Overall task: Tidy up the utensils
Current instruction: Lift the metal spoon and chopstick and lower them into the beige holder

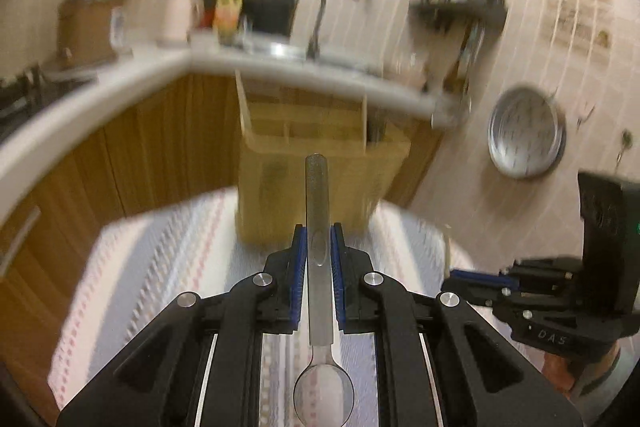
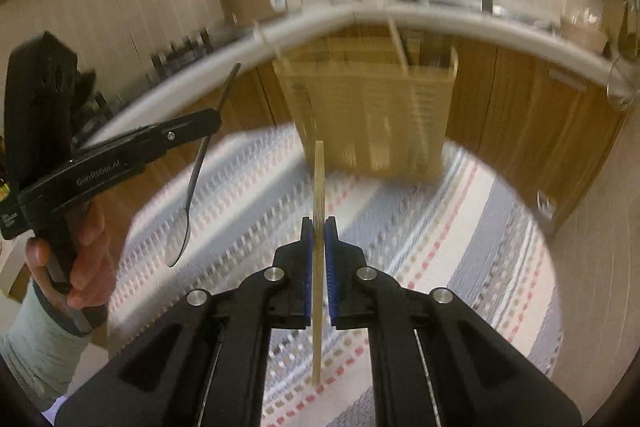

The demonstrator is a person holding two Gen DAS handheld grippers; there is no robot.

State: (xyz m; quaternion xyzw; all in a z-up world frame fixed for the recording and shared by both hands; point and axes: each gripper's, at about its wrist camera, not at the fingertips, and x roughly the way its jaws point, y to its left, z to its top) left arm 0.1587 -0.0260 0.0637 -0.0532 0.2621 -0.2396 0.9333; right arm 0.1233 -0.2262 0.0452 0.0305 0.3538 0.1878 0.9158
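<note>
A silver spoon (image 1: 318, 267) is clamped by blue pads (image 1: 298, 283) of the black left gripper (image 1: 318, 247). At twelve o'clock a tan wooden holder (image 1: 316, 163) is seen on a cloth (image 1: 160, 267) striped grey, white and red.

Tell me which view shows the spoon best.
The right wrist view: the whole spoon hangs side-on from the left gripper. The left wrist view shows it lengthwise, its bowl close under the lens.

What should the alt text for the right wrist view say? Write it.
The right gripper is shut on a thin wooden stick, pointing toward a wooden caddy on a striped cloth. At left, a hand holds the left gripper, shut on a spoon hanging bowl down.
</note>
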